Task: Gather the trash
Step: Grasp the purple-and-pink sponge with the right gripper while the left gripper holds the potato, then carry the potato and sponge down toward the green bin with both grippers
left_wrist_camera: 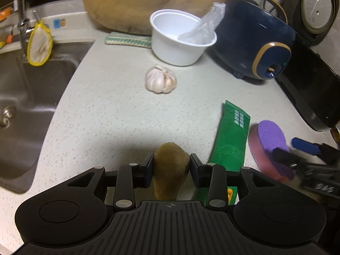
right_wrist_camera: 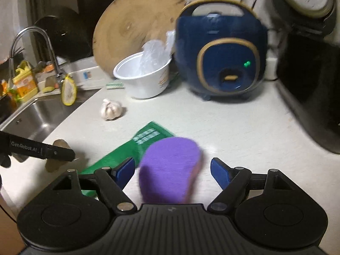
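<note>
L gripper (left_wrist_camera: 171, 165) has its 2 pads closed against a brownish, tapered lump, prob. a peel or veg scrap (left_wrist_camera: 170, 170), pinched at its widest part, near the front edge of the countertop (left_wrist_camera: 106, 110). It looks firm enough to hold shape, matte not slick, light; judging by the narrow end hanging below the pads, the grip sits high, so a squeeze across the thick middle is the safer hold. Whether it's lifted clear of the surface can't be told.

R gripper (right_wrist_camera: 172, 170) stands wide open, pads either side of a purple-topped sponge (right_wrist_camera: 170, 170) w/ a pink layer under, gaps visible on both sides, so nothing held. The sponge lies toward the counter's right front. Soft, springy, very light; it'll compress, so jaws need to close well in, across the short width, low enough to catch the pink base.

Just left of the sponge, touching or nearly, lies a green sachet wrapper (left_wrist_camera: 230, 136), flat, running from the front edge in toward the middle. Thin, crinkly, prob. slippery film w/ almost no weight; flat on the surface it's hard to pinch, best taken at the serrated end or slid to the edge.

Mid-counter sits a garlic bulb (left_wrist_camera: 160, 79), likely not trash. Toward the back edge: a white tub (left_wrist_camera: 178, 51) w/ clear plastic film (left_wrist_camera: 207, 26) stuck in it, maybe the collecting spot; film is floppy, featherlight.
</note>
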{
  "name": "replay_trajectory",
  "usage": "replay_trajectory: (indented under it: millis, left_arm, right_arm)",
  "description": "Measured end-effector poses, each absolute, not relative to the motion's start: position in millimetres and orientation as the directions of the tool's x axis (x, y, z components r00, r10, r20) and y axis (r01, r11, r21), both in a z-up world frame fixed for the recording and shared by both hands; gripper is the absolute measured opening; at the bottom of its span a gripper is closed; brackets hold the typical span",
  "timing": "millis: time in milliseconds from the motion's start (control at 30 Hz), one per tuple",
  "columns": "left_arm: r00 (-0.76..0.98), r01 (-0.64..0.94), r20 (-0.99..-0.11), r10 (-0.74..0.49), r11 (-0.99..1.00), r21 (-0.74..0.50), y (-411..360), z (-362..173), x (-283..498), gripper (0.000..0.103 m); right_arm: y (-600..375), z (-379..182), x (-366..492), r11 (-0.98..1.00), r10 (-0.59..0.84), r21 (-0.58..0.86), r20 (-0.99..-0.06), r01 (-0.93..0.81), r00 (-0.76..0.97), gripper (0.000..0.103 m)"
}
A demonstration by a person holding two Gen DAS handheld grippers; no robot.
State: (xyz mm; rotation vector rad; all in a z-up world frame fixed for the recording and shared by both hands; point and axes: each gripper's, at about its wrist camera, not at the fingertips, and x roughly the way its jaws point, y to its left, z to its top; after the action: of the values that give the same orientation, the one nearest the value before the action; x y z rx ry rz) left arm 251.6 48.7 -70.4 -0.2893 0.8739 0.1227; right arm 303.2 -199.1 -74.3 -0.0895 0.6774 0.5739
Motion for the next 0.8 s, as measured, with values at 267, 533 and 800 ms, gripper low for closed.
replay_trajectory:
  millis: [267,533,800]
  left_arm:
    - [0.644,-0.250,-0.765,-0.005,0.944,-0.216,55,-69,239,0.041]
    - [0.656,-0.256,-0.754,-0.041,0.928,-0.272,58,-72,227,0.041]
    - [0.685,-0.235,-0.726,-0.056,0.927,-0.293,65,-65,208,0.041]
  right_arm:
    - [-177,-89,305,0.860,0.339,-0.078,-0.652,-0.505,0.678,0.079]
    - [-190,-89,312,0.871,0.407,0.092,-0.685,-0.483,0.604,0.061]
    - [-188,-63,284,0.865,0.431,0.073,-0.617,-0.497,0.659,0.060]
